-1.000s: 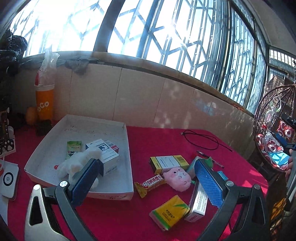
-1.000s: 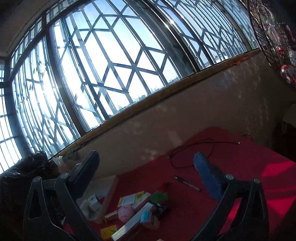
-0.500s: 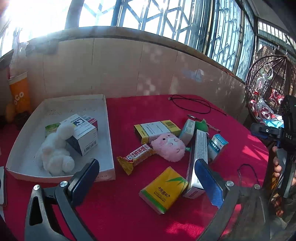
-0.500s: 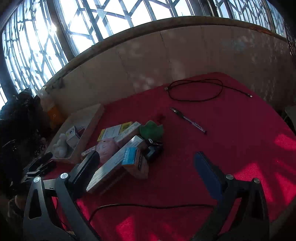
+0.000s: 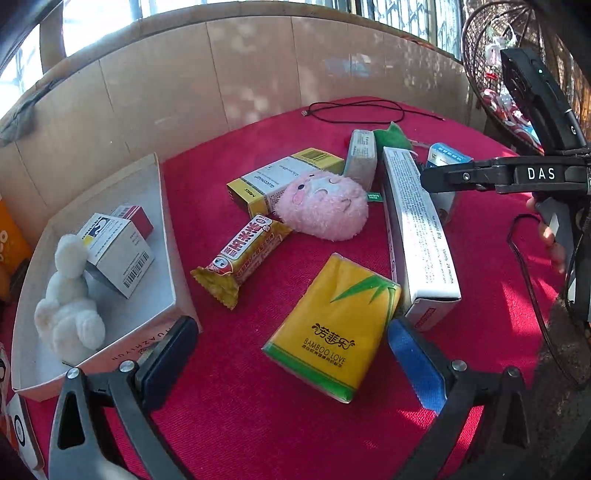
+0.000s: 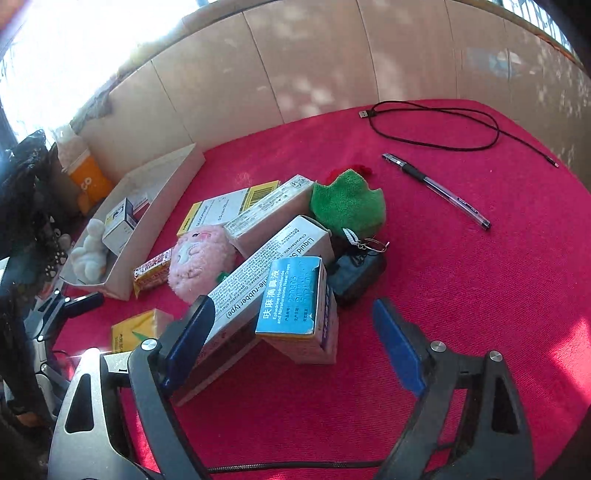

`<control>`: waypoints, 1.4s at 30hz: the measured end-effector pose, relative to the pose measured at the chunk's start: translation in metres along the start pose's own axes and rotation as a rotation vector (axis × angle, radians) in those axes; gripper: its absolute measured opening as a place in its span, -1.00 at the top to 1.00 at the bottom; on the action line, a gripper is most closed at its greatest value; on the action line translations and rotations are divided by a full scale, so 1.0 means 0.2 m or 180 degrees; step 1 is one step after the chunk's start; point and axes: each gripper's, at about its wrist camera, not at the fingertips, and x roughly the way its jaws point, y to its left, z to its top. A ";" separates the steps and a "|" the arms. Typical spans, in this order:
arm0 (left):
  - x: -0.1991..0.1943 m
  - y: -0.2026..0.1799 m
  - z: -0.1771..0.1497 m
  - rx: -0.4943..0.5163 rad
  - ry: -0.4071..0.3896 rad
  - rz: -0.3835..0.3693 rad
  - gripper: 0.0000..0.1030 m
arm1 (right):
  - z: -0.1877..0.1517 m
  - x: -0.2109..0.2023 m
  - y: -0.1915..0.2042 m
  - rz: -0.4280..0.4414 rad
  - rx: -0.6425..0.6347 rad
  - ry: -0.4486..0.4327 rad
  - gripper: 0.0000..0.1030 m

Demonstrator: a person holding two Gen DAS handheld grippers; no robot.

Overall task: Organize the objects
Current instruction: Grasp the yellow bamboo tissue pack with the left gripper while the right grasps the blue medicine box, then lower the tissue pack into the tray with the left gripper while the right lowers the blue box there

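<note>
home sunroom | grilled windows | red-clothed table | hanging wicker chair

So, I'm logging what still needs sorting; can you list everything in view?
Shallow cardboard tray: 1, white, left.
Fluffy plush bunny: 1, white, in tray.
Barcoded carton: 1, white, in tray.
Tissue pack: 1, yellow, front.
Snack bar: 1, yellow-red, centre.
Round plush toy: 1, pink, centre.
Medicine box: 1, yellow-white, behind it.
Long carton: 1, white, right.
Nasal-drops box: 1, blue-topped.
Plush leaf: 1, green.
Pen: 1, clear-black.
Cable: 1, black, back.
Left gripper: open.
Right gripper: closing, empty.
</note>
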 end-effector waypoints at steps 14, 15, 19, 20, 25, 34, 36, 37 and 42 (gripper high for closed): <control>0.00 -0.01 -0.03 -0.0191 -0.0062 -0.0304 0.03 | 0.02 -0.12 -0.06 0.0000 0.0029 -0.0210 0.53; -0.02 -0.01 -0.02 -0.0218 -0.0111 -0.0308 0.04 | 0.02 -0.14 -0.06 0.0013 0.0043 -0.0232 0.53; -0.10 0.02 0.00 -0.0358 -0.0350 -0.0323 0.04 | 0.03 -0.21 -0.06 0.0066 0.0077 -0.0356 0.53; -0.13 0.03 0.00 -0.0386 -0.0413 -0.0312 0.04 | 0.03 -0.24 -0.05 0.0066 0.0072 -0.0399 0.53; -0.22 0.06 0.02 -0.0522 -0.0679 -0.0263 0.04 | 0.05 -0.35 -0.01 0.0065 -0.0001 -0.0608 0.53; -0.28 0.13 0.01 -0.0709 -0.0878 -0.0180 0.04 | 0.07 -0.42 0.07 0.0179 -0.0079 -0.0697 0.53; -0.28 0.14 0.01 -0.0744 -0.0906 -0.0169 0.04 | 0.07 -0.42 0.08 0.0228 -0.0091 -0.0700 0.53; -0.29 0.15 0.01 -0.0760 -0.0918 -0.0162 0.04 | 0.07 -0.42 0.09 0.0248 -0.0094 -0.0705 0.53; -0.31 0.18 -0.01 -0.0859 -0.0989 -0.0133 0.03 | 0.08 -0.43 0.13 0.0300 -0.0129 -0.0724 0.53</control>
